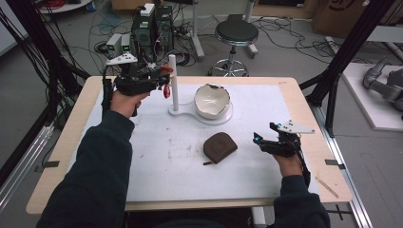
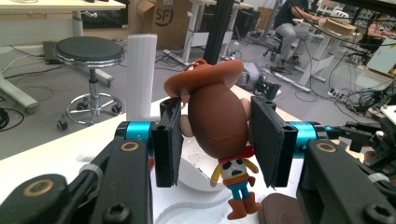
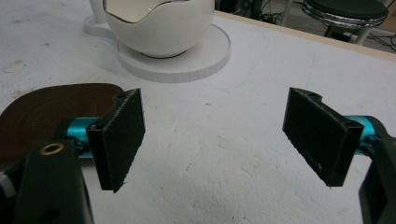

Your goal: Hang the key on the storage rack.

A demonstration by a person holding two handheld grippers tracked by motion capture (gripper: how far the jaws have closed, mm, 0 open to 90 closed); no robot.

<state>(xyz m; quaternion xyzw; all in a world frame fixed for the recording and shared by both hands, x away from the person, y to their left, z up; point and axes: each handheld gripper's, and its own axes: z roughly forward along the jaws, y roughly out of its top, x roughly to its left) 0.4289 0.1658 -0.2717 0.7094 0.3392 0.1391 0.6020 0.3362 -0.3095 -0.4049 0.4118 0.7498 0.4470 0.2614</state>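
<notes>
A small cowboy figure [image 2: 217, 121] with a brown hat and a big brown head hangs in the air, and my left gripper [image 2: 217, 140] is shut on its head. In the high view that gripper [image 1: 164, 78] holds the figure [image 1: 166, 90] just left of a white upright post [image 1: 173, 83] at the back of the table. The post shares a flat white base [image 1: 183, 113] with a white bowl shaped like a broken eggshell [image 1: 212, 100]. My right gripper [image 1: 259, 140] rests low at the right, open, with bare table between its jaws [image 3: 215, 135]. A brown pouch [image 1: 219, 147] lies left of it.
The white mat [image 1: 157, 161] covers most of the wooden table. Beyond the far edge stand a black stool [image 1: 236, 33] and computer boxes [image 1: 152, 28] among cables. Black frame poles [image 1: 342, 52] rise at the right.
</notes>
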